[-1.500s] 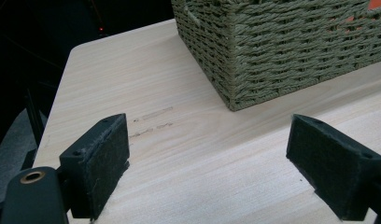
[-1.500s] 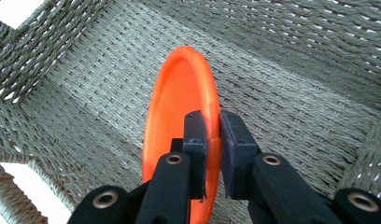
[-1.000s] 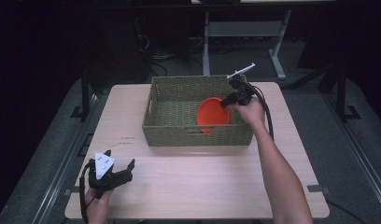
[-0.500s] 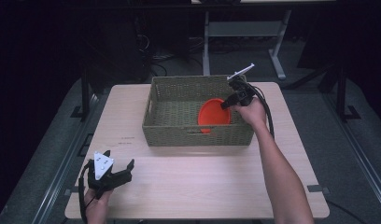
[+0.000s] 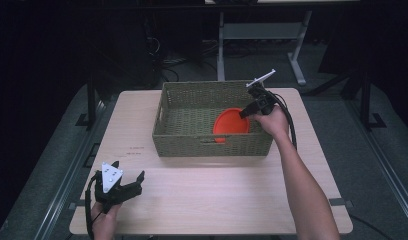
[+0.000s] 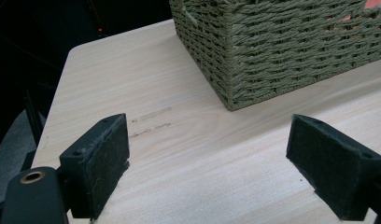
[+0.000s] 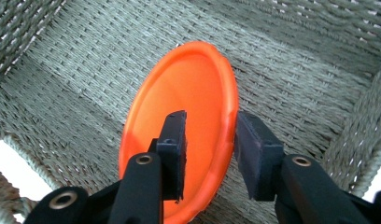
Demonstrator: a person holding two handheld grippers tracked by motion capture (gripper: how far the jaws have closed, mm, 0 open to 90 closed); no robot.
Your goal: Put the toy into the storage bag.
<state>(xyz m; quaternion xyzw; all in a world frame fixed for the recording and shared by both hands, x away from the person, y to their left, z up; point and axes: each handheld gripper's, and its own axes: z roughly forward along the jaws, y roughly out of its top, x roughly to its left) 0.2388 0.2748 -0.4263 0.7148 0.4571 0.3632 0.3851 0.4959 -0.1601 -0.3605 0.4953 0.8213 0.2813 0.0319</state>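
Observation:
An orange plate (image 5: 231, 125) (image 7: 179, 93) leans tilted inside the woven green basket (image 5: 212, 145) (image 7: 296, 70), toward its right end. My right gripper (image 5: 244, 114) (image 7: 209, 121) reaches down into the basket over its right rim. Its jaws have just been opening and now stand apart on either side of the plate's rim, no longer pressing on it. My left gripper (image 5: 128, 172) (image 6: 207, 140) rests open near the table's front left corner, with only bare wood between its pads (image 6: 97, 161).
The basket (image 6: 282, 46) stands at the back middle of the light wooden table (image 5: 217, 190). Bare tabletop lies in front of it and to its left. Dark floor and a white frame (image 5: 262, 32) lie beyond the table.
Both hands have kept their places. The plate leans in the basket as before.

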